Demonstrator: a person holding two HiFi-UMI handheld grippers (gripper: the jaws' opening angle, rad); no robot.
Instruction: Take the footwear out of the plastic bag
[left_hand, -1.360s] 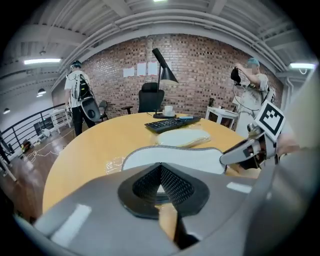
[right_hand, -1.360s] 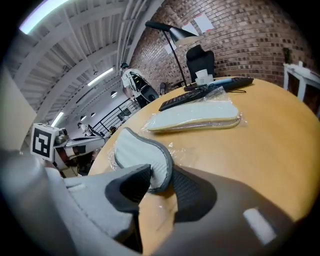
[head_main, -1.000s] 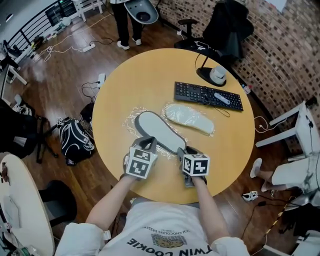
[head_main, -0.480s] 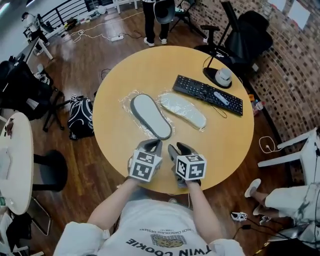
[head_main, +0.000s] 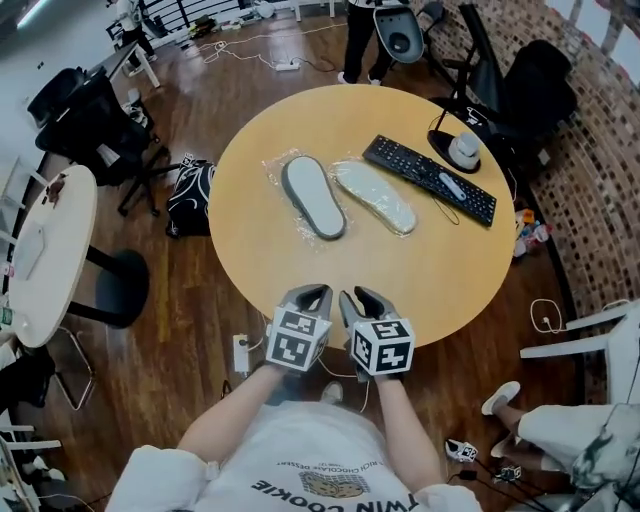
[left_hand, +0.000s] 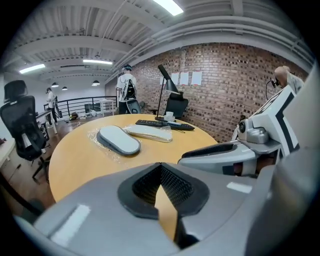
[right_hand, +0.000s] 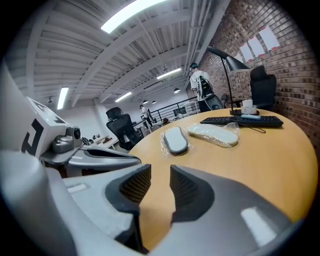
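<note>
Two slippers lie in clear plastic bags on the far half of the round wooden table (head_main: 420, 280). One is sole-up with a grey rim (head_main: 313, 196) (left_hand: 118, 139) (right_hand: 175, 139); the other is white (head_main: 375, 196) (left_hand: 148, 132) (right_hand: 212, 134). Both grippers hover side by side at the table's near edge, well short of the bags. My left gripper (head_main: 312, 293) (left_hand: 160, 167) is shut with its pads meeting and nothing between them. My right gripper (head_main: 357, 296) (right_hand: 160, 172) has a narrow gap; its jaws are closing, empty.
A black keyboard (head_main: 430, 178) and a lamp base with a white object (head_main: 464, 148) sit at the table's far right. A black backpack (head_main: 190, 198) lies on the floor to the left. Office chairs (head_main: 90, 125), a white side table (head_main: 45, 250) and a standing person (head_main: 360, 40) surround the table.
Both grippers have drawn back from the grey-rimmed slipper to the table's near edge. The right jaws have narrowed. The slippers stay in their bags.
</note>
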